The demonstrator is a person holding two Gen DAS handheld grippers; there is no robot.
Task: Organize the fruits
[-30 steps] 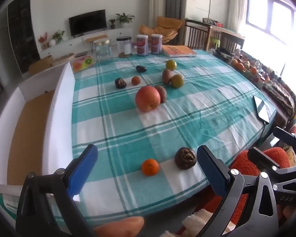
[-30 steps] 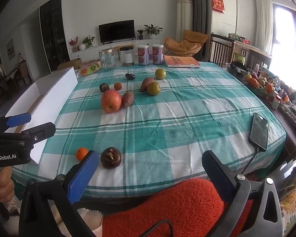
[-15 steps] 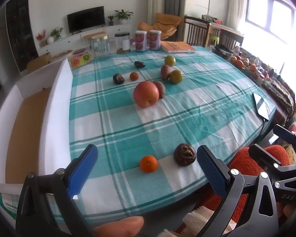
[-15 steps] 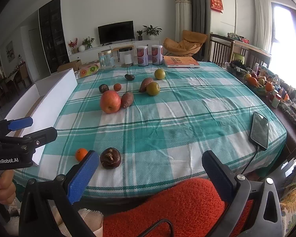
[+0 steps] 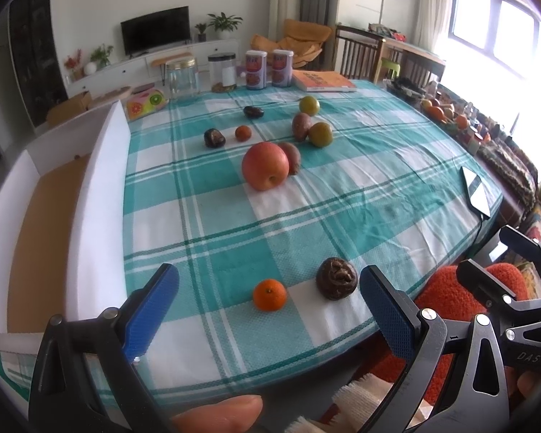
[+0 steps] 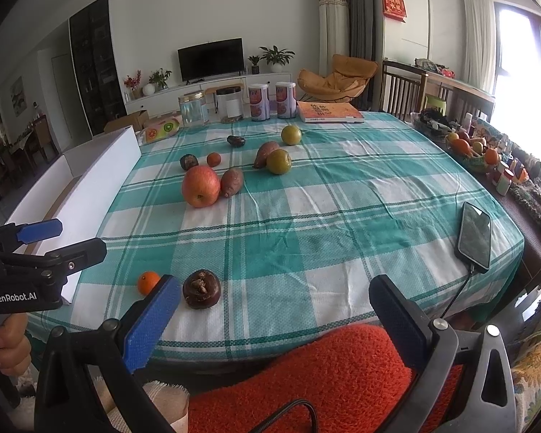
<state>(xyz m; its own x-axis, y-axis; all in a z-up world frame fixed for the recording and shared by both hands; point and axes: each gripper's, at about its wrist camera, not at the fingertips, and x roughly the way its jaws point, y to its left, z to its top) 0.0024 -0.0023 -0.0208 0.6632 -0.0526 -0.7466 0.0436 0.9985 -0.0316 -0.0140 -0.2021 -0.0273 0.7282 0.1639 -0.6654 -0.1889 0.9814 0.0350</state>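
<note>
Two grippers, both spread wide and gripping nothing. Left gripper [image 5: 268, 297] is hovering over the near table edge, its blue pads [image 5: 151, 310] framing a small orange [image 5: 269, 294] and a dark wrinkled fruit [image 5: 336, 283] lying just beside each other on the teal checked tablecloth [image 5: 360, 187]. Right gripper [image 6: 274, 317] is hanging nearer the person, above an orange-red cushion [image 6: 324, 371], with the same two fruits ahead of its left pad. Further out, mid-table, a red apple [image 6: 200, 191] is touching a reddish-brown fruit [image 6: 232, 181]; beyond them, two yellow-green fruits [image 6: 278, 161], another small orange and three darker fruits are sitting scattered. White box [image 5: 100, 195] is standing open along the table's left side. Phone [image 6: 474, 235] is lying at the right edge.
</note>
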